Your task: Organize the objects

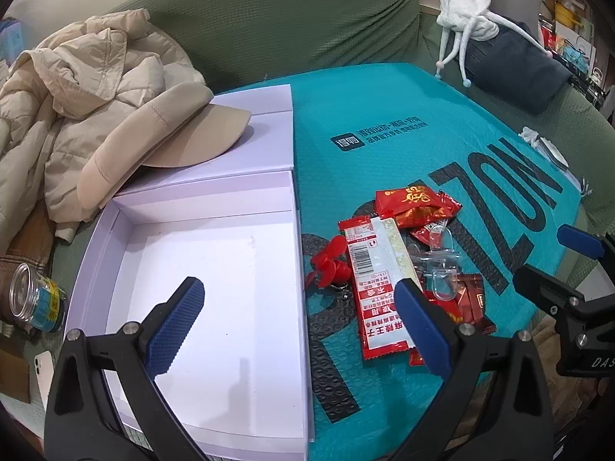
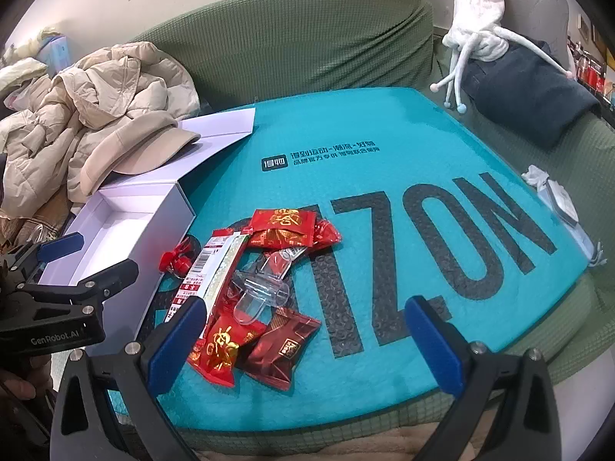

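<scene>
Left wrist view looks down on my left gripper [image 1: 300, 307], its blue-padded jaws spread wide and pinching nothing; one finger hangs over the white box [image 1: 115, 246], the other over the snack pile. The box lies open and bare inside, touching the left edge of the teal padded mailer [image 1: 384, 115], which rests on a green sofa [image 1: 269, 19]. Black print on the mailer reads "ZON" in large letters, with a small logo block and a line of Chinese characters that I cannot make out.

On the mailer, just beside the box, sits the pile. A long red-and-white snack stick [image 1: 378, 280] shows a barcode and Chinese writing. A red plastic clip [image 1: 330, 265] lies between that stick and the box wall. A red packet with gold characters [image 1: 409, 199] is at the far end of the pile, and a clear plastic scoop [image 2: 257, 299] lies in the middle of it. A dark red wrapped candy [image 2: 280, 349] is at the near end.

From the right wrist view, my right gripper [image 2: 307, 342] is likewise fully spread and holds nothing, hovering over the near end of the pile. The body of the left tool there reads "GenRobot.AI".

A beige cap [image 1: 169, 142] rests on the box lid, against a cream puffer jacket [image 1: 77, 96].
</scene>
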A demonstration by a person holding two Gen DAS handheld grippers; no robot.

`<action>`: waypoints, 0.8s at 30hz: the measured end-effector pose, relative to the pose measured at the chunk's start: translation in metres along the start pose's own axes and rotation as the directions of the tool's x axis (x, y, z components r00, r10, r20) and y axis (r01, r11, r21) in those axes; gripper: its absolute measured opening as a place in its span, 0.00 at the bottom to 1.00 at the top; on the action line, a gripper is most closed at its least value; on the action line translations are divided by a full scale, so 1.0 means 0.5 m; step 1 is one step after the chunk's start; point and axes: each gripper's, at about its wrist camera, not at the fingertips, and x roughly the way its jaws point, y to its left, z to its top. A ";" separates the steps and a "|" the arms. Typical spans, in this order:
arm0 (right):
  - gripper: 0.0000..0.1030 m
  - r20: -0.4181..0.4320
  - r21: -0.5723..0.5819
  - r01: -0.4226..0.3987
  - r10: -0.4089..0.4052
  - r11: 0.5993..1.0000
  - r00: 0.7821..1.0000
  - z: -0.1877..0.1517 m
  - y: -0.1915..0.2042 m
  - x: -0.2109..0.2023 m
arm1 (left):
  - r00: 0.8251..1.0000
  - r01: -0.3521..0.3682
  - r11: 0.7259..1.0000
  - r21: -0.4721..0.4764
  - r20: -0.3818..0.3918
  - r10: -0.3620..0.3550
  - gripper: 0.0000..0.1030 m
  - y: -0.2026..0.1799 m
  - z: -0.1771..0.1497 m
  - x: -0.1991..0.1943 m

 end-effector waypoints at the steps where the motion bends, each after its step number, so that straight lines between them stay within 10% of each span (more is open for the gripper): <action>1: 1.00 -0.004 0.002 0.002 -0.002 1.000 1.000 -0.001 -0.001 0.002 | 1.000 -0.002 1.000 0.005 0.000 0.002 0.97 -0.003 0.000 0.000; 24: 1.00 -0.026 0.028 -0.010 0.011 1.000 1.000 -0.011 -0.011 0.009 | 1.000 0.014 1.000 0.026 -0.018 -0.014 0.97 -0.017 0.000 0.001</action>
